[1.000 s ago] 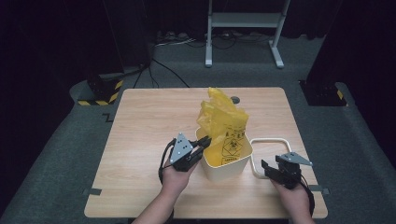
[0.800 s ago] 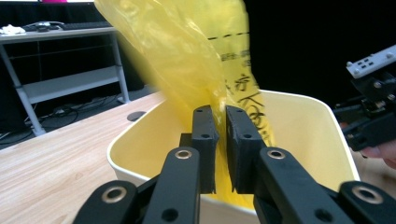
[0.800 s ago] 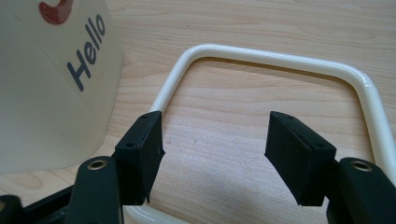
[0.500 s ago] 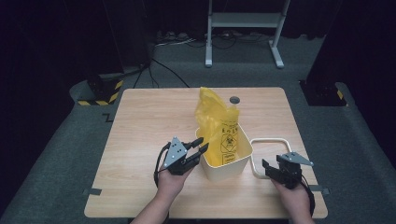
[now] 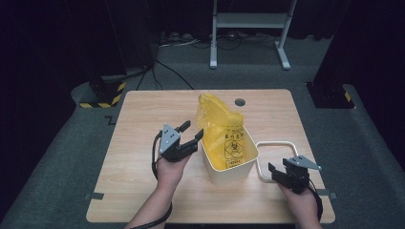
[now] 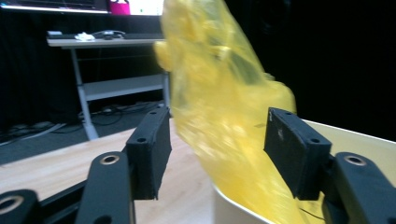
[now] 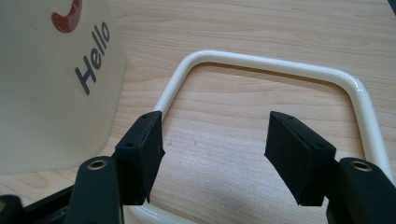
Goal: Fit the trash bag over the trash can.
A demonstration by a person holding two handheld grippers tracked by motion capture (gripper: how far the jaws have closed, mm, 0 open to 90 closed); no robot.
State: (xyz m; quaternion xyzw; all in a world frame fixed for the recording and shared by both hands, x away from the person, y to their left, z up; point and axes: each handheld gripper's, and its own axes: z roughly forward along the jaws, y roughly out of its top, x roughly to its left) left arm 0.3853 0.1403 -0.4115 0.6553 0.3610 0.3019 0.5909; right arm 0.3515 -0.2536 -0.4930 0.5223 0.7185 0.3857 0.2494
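A cream plastic bin (image 5: pixel 232 171) stands mid-table with a yellow biohazard bag (image 5: pixel 222 125) rising out of it, its top bunched and leaning left. My left gripper (image 5: pixel 191 131) is open just left of the bin's rim, jaws apart beside the bag. In the left gripper view the yellow bag (image 6: pixel 224 116) shows between and beyond the open jaws, above the bin's rim (image 6: pixel 243 210). A cream ring frame (image 5: pixel 277 160) lies flat to the right of the bin. My right gripper (image 5: pixel 273 171) is open over the ring's near side, and the ring (image 7: pixel 280 67) and the bin wall (image 7: pixel 51 88) printed "Hello" show ahead.
A round dark hole (image 5: pixel 239 102) sits in the table (image 5: pixel 143 124) behind the bag. Beyond the far edge stand a grey metal stand (image 5: pixel 248 28) and cables on the floor. A yellow-black striped block (image 5: pixel 102 95) lies off the left far corner.
My left gripper has let go of the bag, opened and drawn back to the left. The bag's top has sprung up and leans left. The right gripper has barely moved.
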